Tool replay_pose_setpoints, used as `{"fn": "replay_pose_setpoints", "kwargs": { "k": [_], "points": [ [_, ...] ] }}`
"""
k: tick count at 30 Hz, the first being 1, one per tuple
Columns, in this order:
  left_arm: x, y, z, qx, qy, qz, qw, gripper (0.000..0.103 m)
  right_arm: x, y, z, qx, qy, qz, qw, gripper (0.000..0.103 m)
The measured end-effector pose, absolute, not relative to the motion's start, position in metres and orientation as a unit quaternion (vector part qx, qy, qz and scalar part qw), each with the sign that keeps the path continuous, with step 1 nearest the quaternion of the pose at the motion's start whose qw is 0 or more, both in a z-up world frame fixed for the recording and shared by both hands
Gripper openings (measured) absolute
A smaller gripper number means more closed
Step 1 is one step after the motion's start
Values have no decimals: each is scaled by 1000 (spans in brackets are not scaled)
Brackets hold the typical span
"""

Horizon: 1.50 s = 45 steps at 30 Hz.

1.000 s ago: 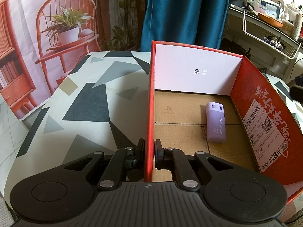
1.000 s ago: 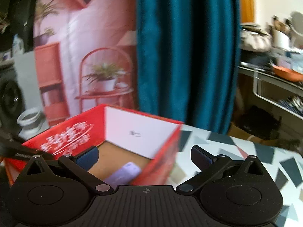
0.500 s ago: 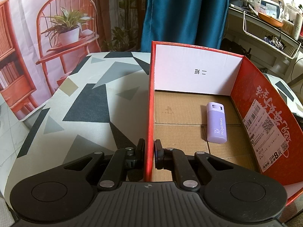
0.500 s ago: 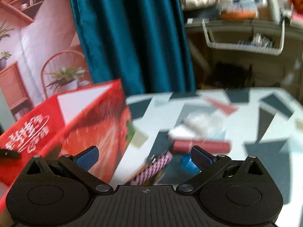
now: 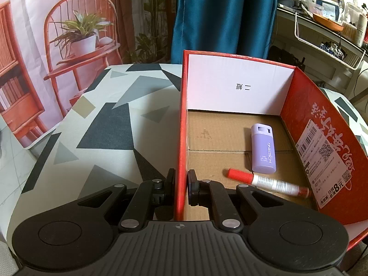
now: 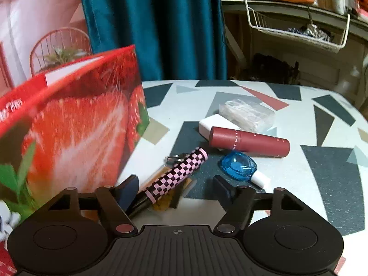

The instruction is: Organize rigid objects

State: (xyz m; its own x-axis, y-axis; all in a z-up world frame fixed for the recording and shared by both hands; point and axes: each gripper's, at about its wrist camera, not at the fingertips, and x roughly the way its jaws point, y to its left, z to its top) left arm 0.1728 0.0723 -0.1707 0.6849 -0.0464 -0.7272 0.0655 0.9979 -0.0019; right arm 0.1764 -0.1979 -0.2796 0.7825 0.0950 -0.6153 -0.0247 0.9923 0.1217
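Now the left gripper (image 5: 181, 187) is closed on the near wall of the red box (image 5: 322, 124), steadying it; a purple case (image 5: 263, 150) and a red marker (image 5: 268, 182) lie inside. The right gripper (image 6: 176, 189) is wide open and holds nothing. The checkered tube (image 6: 174, 174) lies just ahead, its long axis slanted from lower-left to upper-right, so the right hand is nearer. The box wall stands close on the left; free table (image 6: 322, 184) lies on the right.

The right gripper (image 6: 176, 185) hangs with jaws wide apart above a checkered pink-and-black tube (image 6: 177, 172). A blue dispenser (image 6: 239, 165) lies at two o'clock, a maroon cylinder (image 6: 249, 141) beyond it. The strawberry-printed box (image 6: 76, 133), blurred, stands at ten o'clock, seemingly on the patterned table (image 6: 322, 172).
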Motion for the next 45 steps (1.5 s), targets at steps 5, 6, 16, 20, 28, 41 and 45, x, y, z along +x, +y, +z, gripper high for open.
{"fn": "replay_pose_setpoints", "kwargs": {
  "k": [5, 6, 16, 20, 28, 41, 45],
  "points": [
    [172, 72, -171, 12, 396, -30, 918, 11, 173, -204, -280, 62, 325, 22, 943, 45],
    [172, 72, -171, 12, 396, -31, 918, 11, 172, -204, -280, 61, 325, 19, 944, 37],
    [172, 72, -171, 12, 396, -30, 918, 11, 161, -211, -280, 70, 318, 2, 946, 15],
    [172, 72, -171, 12, 396, -30, 918, 11, 162, -210, -282, 67, 318, 4, 946, 15],
    [172, 72, -171, 12, 396, -30, 918, 11, 164, -231, -286, 138, 316, 21, 938, 15],
    [172, 72, -171, 11, 396, -30, 918, 11, 162, -239, -289, 171, 312, 29, 934, 15],
    [172, 71, -171, 11, 396, -30, 918, 11, 162, -239, -288, 174, 311, 30, 934, 15]
  ]
}}
